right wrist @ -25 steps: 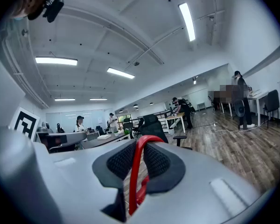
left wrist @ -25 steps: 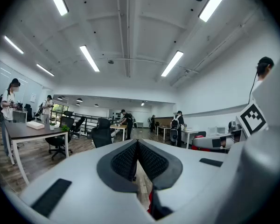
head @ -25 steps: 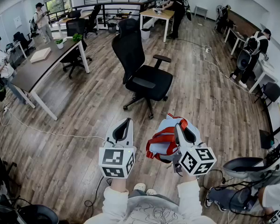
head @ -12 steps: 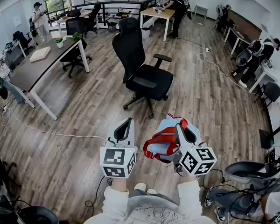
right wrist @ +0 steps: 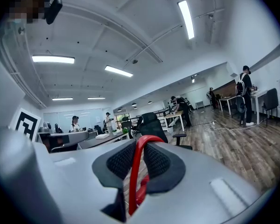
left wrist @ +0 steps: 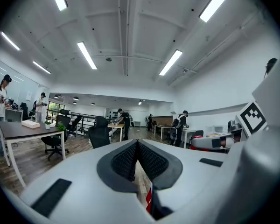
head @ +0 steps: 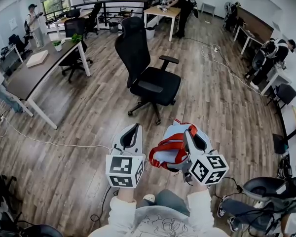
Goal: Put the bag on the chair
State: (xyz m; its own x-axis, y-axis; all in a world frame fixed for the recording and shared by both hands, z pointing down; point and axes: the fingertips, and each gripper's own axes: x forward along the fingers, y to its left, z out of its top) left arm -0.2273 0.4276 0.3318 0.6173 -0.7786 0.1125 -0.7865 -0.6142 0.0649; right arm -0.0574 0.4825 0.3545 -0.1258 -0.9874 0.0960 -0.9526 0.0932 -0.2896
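Both grippers have edged forward; the chair point(head: 155, 85) stands far ahead. Right gripper point(head: 187, 133) is clamped on the bag point(head: 175, 152) by its red strap point(right wrist: 133, 181), bag hanging at its left. Left gripper point(head: 135, 128) is closed, empty.

Left hand-held gripper point(head: 133, 129) level, jaws together and empty, short of the chair point(head: 155, 85), right hand-held gripper point(head: 188, 134) just beside it, level, jaws clamped on a red bag strap point(right wrist: 134, 171), both forearms point(head: 119, 212) extended toward the chair
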